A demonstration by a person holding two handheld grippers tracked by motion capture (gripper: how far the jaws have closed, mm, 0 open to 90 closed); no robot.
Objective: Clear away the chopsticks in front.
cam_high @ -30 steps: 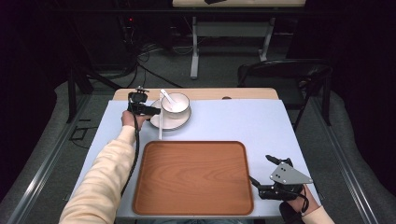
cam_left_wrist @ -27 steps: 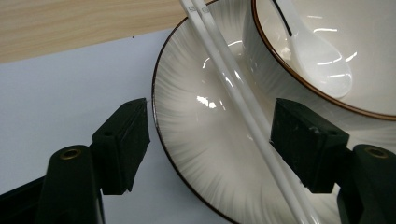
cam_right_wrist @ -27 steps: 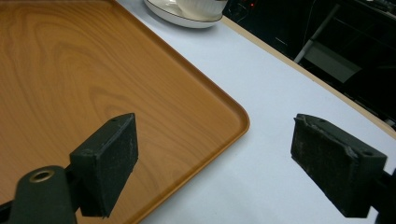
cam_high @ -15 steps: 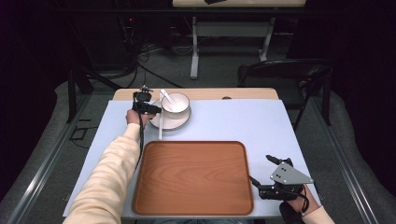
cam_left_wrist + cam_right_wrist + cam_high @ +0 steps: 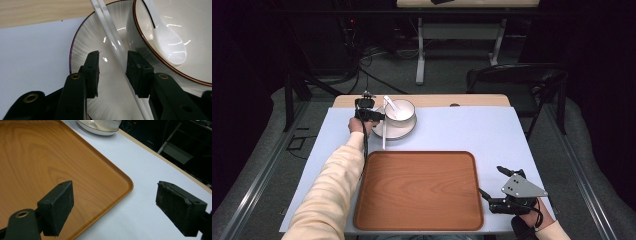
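A white plate with a dark rim sits at the far left of the table and holds a white bowl with a white spoon in it. A pair of white chopsticks lies across the plate's left side. My left gripper hangs over the plate. Its jaws have just been closing, with the chopsticks between them, close against the right pad and clear of the left pad. My right gripper rests open at the near right, beside the tray's corner, with nothing between its jaws.
A brown wooden tray lies bare in the near middle of the pale blue table mat. Its right corner is just left of my right gripper. A dark chair stands beyond the table's far right.
The left gripper has shifted slightly right onto the plate, and its jaws have narrowed around the chopsticks. The right gripper has not moved.
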